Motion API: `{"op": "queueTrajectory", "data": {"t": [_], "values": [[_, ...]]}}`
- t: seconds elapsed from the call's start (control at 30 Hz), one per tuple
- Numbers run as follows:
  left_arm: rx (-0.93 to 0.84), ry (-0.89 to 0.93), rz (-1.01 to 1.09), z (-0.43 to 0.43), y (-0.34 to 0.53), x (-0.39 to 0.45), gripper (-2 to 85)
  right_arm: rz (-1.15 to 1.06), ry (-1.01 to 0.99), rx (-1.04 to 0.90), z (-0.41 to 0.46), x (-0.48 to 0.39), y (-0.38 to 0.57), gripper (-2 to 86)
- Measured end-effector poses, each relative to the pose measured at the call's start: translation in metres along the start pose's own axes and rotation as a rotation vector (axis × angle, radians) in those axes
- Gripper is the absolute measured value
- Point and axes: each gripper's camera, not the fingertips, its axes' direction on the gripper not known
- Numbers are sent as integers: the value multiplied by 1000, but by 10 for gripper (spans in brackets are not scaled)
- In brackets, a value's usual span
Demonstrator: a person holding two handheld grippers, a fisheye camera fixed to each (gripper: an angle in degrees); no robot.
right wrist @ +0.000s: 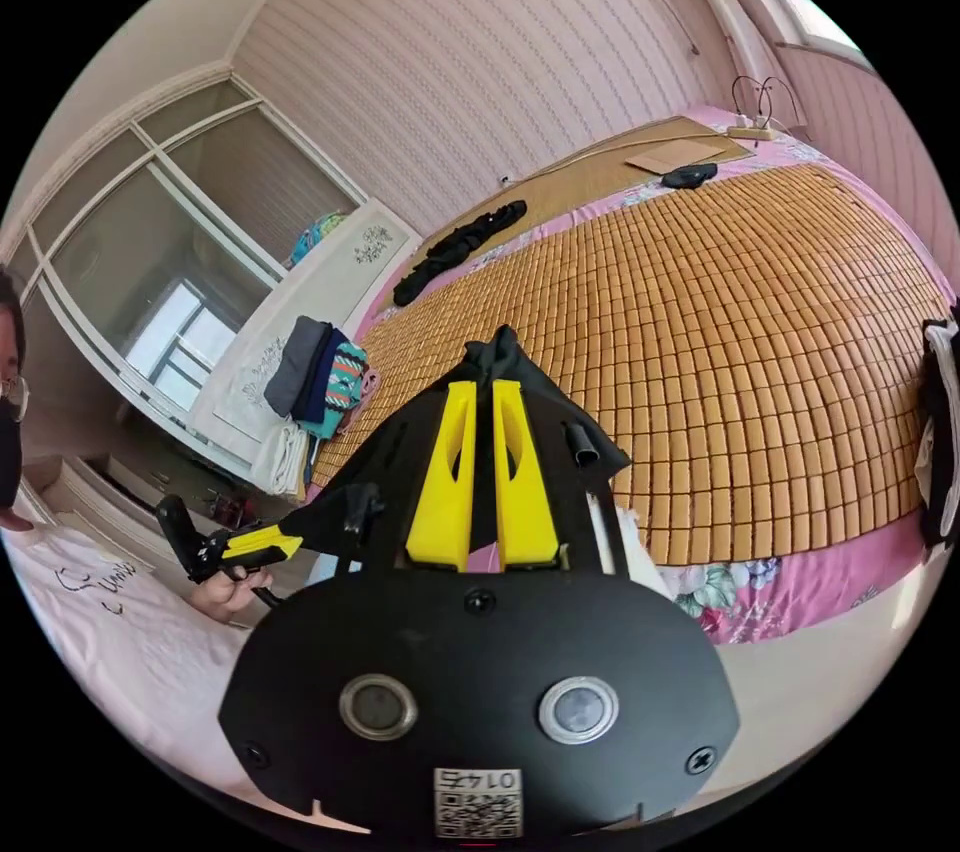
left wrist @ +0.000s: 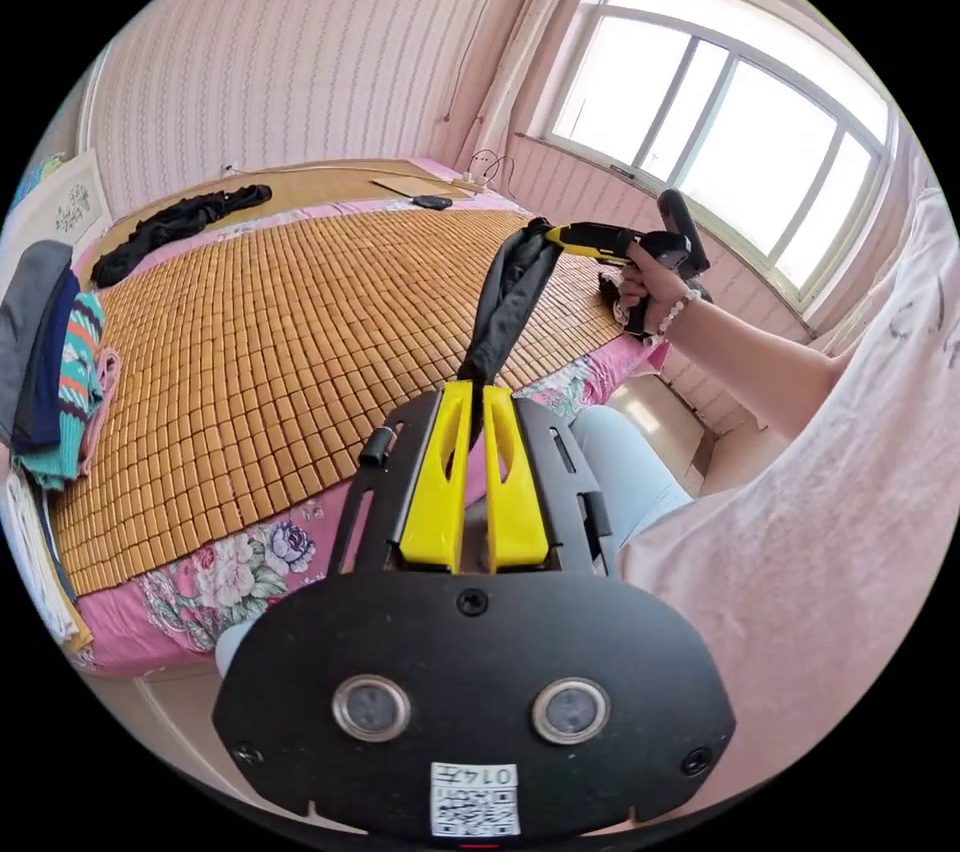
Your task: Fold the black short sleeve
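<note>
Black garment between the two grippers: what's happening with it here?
A person holds the black short sleeve up in the air, stretched between both tools. The left gripper is clamped on one end and the right gripper on the other. It hangs bunched above the edge of the bamboo mat on the bed, not yet laid out for folding.
</note>
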Motion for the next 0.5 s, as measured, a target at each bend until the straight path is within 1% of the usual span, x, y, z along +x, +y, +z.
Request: {"op": "queueTrajectory", "data": {"t": [0.03,0.1,0.13,0.2,0.23,0.3,0.43,0.5], "values": [[5,8,19,0,-5,5,-6,11,7,26,-17,5,3,19],[29,72,87,6,-26,25,-6,41,43,137,-88,22,18,19],[33,94,103,9,-32,30,-7,45,57,167,-107,26,22,19],[35,178,187,26,-57,56,-7,53,129,269,-182,38,39,19],[32,194,217,31,-64,64,-7,55,154,288,-199,41,42,19],[33,262,329,55,-87,101,-6,69,257,341,-267,52,54,20],[42,404,421,95,-119,157,-6,115,411,371,-352,75,57,22],[57,486,466,120,-146,191,-5,123,519,349,-395,93,36,25]]}}
